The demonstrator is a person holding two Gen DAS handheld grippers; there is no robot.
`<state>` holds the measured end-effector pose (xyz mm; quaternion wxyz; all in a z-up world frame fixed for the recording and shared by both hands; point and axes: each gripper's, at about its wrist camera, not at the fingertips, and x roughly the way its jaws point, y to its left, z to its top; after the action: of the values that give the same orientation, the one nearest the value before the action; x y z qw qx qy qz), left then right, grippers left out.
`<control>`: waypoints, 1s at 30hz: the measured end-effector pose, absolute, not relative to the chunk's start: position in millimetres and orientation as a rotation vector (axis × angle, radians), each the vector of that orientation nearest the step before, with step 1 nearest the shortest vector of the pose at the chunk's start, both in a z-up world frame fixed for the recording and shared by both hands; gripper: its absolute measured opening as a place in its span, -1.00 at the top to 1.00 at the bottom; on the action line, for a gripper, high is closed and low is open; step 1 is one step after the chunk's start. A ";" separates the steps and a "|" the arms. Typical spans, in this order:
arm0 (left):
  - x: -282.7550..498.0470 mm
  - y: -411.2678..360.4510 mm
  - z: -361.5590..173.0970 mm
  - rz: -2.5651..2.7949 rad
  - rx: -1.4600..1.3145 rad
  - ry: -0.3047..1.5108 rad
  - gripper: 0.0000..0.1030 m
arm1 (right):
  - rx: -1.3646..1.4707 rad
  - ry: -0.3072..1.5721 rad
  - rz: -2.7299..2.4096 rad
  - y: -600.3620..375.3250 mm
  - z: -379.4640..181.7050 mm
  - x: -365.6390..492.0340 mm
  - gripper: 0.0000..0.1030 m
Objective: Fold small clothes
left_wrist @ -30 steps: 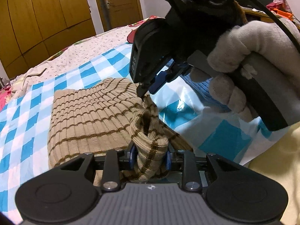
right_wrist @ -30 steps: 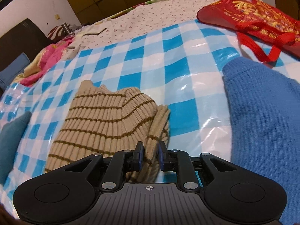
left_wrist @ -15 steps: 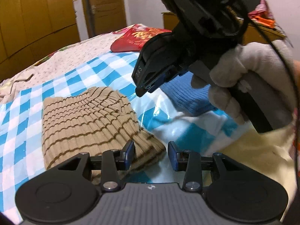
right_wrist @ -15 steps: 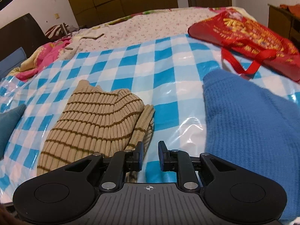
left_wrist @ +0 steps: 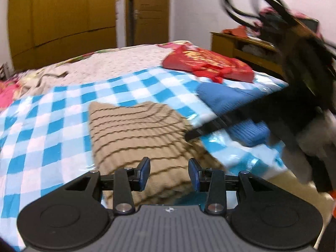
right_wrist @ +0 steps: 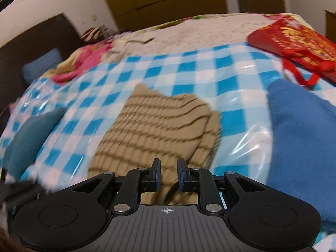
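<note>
In the left wrist view the left claw (left_wrist: 169, 174) stands wide with nothing between its blue pads, low in the frame just above the near edge of the beige striped sweater (left_wrist: 142, 130); the sweater lies folded at the centre of the blue-and-white checkered sheet (left_wrist: 52, 126) on the bed; the right claw (left_wrist: 189, 135), blurred, reaches in from the right edge, its tip just beside the sweater's right side; in the right wrist view the right claw (right_wrist: 167, 174) is narrow but holds nothing, over the sweater's (right_wrist: 151, 130) near hem; a blue knit garment (right_wrist: 298, 138) lies at the right; a red bag (right_wrist: 294, 40) at the upper right bears gold writing too blurred to read.
</note>
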<state>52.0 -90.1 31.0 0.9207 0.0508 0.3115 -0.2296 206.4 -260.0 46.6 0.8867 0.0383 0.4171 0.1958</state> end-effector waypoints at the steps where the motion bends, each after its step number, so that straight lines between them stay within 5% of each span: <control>1: 55.6 -86.5 28.8 -0.457 0.094 0.643 0.04 | 0.046 0.873 0.395 -257.3 42.4 204.5 0.64; 11: 78.7 -55.9 -18.6 -0.368 0.068 0.783 0.02 | -0.059 0.963 0.299 -260.8 12.8 207.0 0.60; 21: 77.6 -36.1 17.9 -0.350 -0.026 0.691 0.02 | -0.023 0.840 0.266 -260.3 53.6 217.4 0.60; 30: 125.9 -53.7 -1.9 -0.325 -0.025 0.730 -0.01 | -0.017 0.865 0.255 -234.6 19.6 262.2 0.60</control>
<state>125.9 -53.7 -1.9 0.9211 -0.0119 0.3554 -0.1583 262.2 -234.6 19.6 0.9000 -0.0083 0.4180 0.1234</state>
